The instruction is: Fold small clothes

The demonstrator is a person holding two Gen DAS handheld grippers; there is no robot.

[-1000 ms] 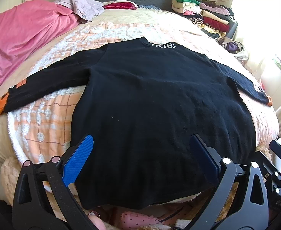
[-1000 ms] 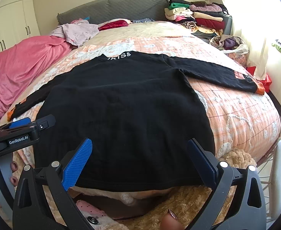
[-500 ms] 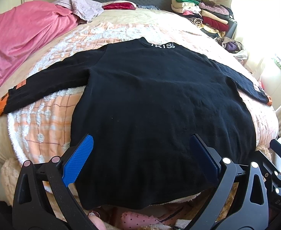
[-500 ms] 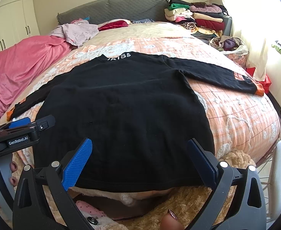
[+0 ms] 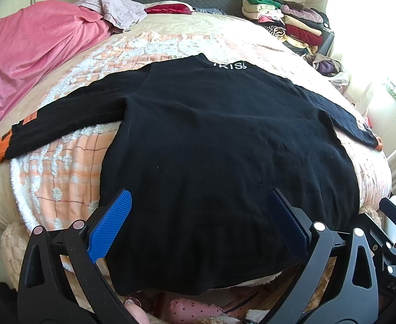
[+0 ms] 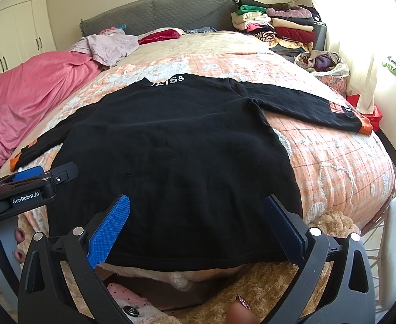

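Observation:
A black long-sleeved top lies spread flat on the bed, back up, collar with white letters at the far end. Both sleeves stretch outward and end in orange cuffs. Its hem hangs over the bed's near edge. My left gripper is open just above the hem on the left half, holding nothing. My right gripper is open over the hem's right half, empty as well. The left gripper also shows at the left edge of the right wrist view.
An orange-and-white checked blanket covers the bed. A pink quilt and a lilac garment lie at the far left. A stack of folded clothes sits at the far right by the grey headboard. A fluffy tan throw hangs below the hem.

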